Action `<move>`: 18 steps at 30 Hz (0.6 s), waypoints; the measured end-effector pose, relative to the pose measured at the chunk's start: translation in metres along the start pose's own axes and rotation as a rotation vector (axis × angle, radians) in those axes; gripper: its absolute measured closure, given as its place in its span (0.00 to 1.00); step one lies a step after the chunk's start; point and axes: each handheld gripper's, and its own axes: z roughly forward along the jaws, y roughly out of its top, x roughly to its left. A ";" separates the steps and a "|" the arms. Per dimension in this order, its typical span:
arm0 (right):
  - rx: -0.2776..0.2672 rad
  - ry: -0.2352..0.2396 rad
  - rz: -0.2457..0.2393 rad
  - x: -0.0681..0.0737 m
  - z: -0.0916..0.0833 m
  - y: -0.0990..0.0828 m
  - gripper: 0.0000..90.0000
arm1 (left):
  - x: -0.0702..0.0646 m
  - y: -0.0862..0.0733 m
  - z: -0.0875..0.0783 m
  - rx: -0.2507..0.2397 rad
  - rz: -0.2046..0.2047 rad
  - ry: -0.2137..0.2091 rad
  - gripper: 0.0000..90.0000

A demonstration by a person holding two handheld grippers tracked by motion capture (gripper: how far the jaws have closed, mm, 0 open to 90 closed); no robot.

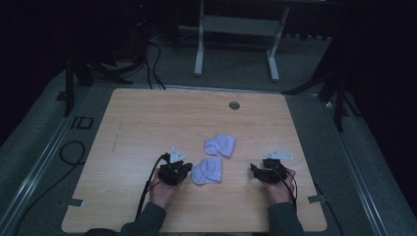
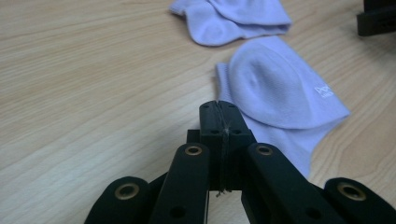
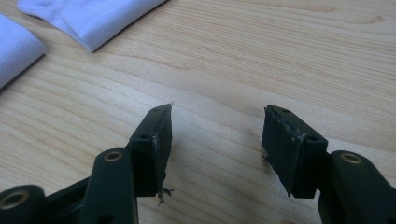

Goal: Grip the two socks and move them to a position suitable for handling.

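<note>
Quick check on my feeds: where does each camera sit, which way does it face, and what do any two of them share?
High view: above the person's side, looking forward and down on the table; forearms, left gripper, right gripper.
Left gripper view: rides the left gripper, jaws shut, facing the near sock and far sock.
Right gripper view: rides the right gripper, jaws open over bare wood.
Shared: both socks appear in high and left gripper views.

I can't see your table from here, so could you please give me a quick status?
Left claw shut, empty, beside near sock. Right claw open over bare table. Second sock beyond. Nothing in the way.
</note>
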 end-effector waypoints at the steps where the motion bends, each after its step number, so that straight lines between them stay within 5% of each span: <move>1: -0.001 0.000 -0.001 0.000 0.000 0.000 0.48 | -0.003 0.000 0.002 0.004 0.008 -0.007 1.00; 13: -0.032 0.055 -0.055 0.021 -0.009 0.007 0.56 | -0.009 -0.007 0.012 0.048 0.020 -0.025 1.00; 18: -0.044 0.127 -0.089 0.039 -0.013 0.011 0.74 | -0.010 -0.009 0.015 0.061 0.027 -0.023 1.00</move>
